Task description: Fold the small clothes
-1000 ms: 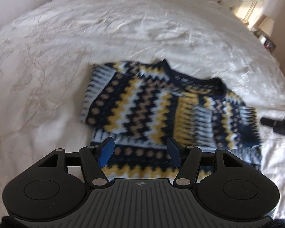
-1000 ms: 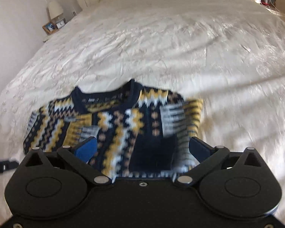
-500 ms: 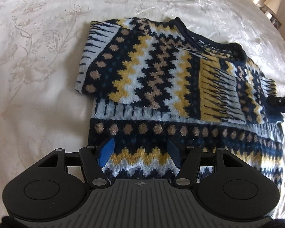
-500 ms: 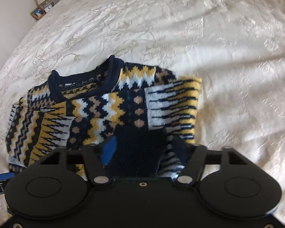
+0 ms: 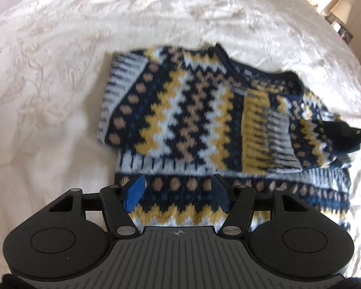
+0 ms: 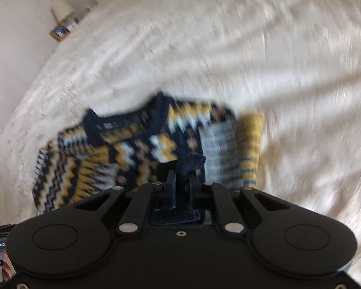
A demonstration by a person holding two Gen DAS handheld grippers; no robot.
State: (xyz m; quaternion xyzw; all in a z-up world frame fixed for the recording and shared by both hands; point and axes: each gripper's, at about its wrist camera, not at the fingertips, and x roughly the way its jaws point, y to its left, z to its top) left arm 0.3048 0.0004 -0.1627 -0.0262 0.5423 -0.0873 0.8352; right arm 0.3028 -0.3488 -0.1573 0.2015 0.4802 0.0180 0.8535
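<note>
Sweater (image 5: pixel 204 120) on white bedspread (image 5: pixel 48 96), bedside lamp (image 6: pixel 61 9)

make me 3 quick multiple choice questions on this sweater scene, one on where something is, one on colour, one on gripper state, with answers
1. Where does the sweater lie?
A. on a white bedspread
B. on a wooden floor
C. over a chair back

2. Which colours make up the sweater's pattern?
A. red and green
B. navy, yellow, white and tan
C. pink and grey

3. How is the right gripper?
A. wide open above the sweater
B. shut on nothing
C. shut on a pinch of dark sweater fabric

Answers:
1 A, the white bedspread surrounds the sweater on all sides.
2 B, zigzag bands in those colours show in both views.
3 C, a tuft of navy knit sticks up between its closed fingers, while the left gripper is open.
</note>
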